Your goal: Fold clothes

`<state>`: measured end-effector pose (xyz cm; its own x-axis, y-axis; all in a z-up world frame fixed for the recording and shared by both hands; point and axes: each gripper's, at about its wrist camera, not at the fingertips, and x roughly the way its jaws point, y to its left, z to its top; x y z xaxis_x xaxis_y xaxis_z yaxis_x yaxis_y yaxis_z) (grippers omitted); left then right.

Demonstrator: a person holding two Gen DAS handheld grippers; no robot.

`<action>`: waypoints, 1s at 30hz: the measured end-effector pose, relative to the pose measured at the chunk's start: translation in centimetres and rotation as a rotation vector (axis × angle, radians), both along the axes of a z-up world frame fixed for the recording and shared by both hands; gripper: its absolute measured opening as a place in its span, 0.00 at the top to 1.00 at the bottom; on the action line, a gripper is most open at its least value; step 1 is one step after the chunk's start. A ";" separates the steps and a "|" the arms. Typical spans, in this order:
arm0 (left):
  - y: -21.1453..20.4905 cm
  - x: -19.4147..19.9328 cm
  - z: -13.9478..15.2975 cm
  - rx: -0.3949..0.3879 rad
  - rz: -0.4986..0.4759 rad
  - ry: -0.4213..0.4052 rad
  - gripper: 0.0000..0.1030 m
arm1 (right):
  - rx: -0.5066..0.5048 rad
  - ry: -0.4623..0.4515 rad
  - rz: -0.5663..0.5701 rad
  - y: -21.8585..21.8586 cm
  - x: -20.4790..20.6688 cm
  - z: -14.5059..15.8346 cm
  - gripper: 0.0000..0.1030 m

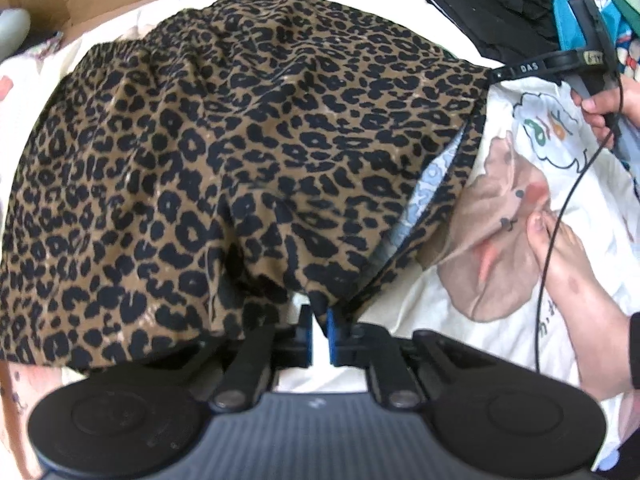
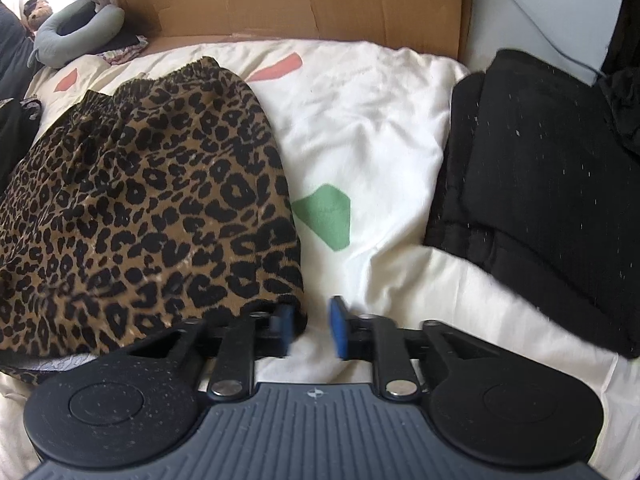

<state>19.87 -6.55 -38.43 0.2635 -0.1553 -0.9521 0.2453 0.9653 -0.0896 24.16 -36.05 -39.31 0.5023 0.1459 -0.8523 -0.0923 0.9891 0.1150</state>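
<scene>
Leopard-print skirt [image 1: 248,152] spread across the bed cover [image 2: 360,128], elastic waistband at the far end, hem at the near end, a pale blue lining peeping out along the right edge. Lies broad and rumpled, top layer humped over the middle; could be laid out for a fold or already doubled once, no telling which from these views. Left gripper [image 1: 319,330] at the near hem, blue pads drawn close with a bunch of hem cloth running down between them, so apparently pinching the skirt. Right gripper [image 2: 311,328] at the near right corner of the skirt, pads parted with a clear gap, holding nothing, left pad just touching the hem edge; in the left view, though, its tip sits right at the skirt's far right corner, grip there unclear. Beyond the skirt to the right, a folded black garment [image 2: 540,184] on the same cover; cardboard [image 2: 304,0] standing along the far side; a bare foot [image 1: 568,248] and a trailing cable [image 1: 560,216] near right. Risks, as judgement: thin slippery cloth sliding out of a one-sided pinch; only the top layer caught, leaving the lining behind and skewing any fold; cable snagging the hem.
</scene>
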 end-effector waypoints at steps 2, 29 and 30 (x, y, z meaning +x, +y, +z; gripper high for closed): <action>0.3 -0.2 -0.1 -0.023 0.004 0.013 0.96 | -0.010 -0.013 0.008 0.2 -0.1 0.3 0.98; 1.1 -1.4 0.7 -0.182 -0.008 0.040 0.82 | -0.021 0.008 -0.054 -1.6 -1.3 2.6 0.67; 1.2 -1.2 1.2 -0.187 -0.001 0.021 0.81 | -0.013 0.004 -0.057 -1.7 -1.2 2.8 0.67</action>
